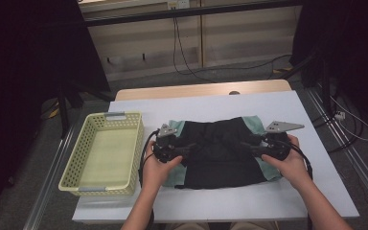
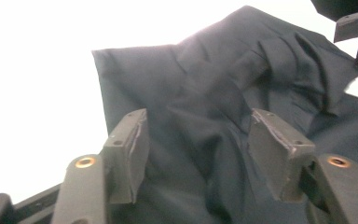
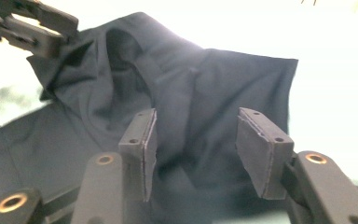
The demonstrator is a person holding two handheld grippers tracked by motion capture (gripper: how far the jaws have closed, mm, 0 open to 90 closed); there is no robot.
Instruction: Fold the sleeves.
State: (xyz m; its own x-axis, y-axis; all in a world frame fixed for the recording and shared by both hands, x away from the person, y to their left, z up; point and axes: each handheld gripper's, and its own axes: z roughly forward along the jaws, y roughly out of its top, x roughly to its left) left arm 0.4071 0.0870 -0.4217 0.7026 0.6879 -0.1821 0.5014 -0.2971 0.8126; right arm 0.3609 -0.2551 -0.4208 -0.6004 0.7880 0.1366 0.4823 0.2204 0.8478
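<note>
The black garment [image 2: 242,116] runs past the bottom edge in both gripper views.

black garment [image 1: 218,151], folded, lying flat mid-table, teal edges showing

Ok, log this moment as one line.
left claw: open over folded black cloth garment | right claw: open, same garment | yellow plastic basket: left of garment | white table

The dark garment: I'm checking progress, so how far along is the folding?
Done: the dark garment lies folded into a rough rectangle on the table. In hand: the left claw and right claw stand open above it, gripping nothing. Left: the basket holds nothing yet.
</note>
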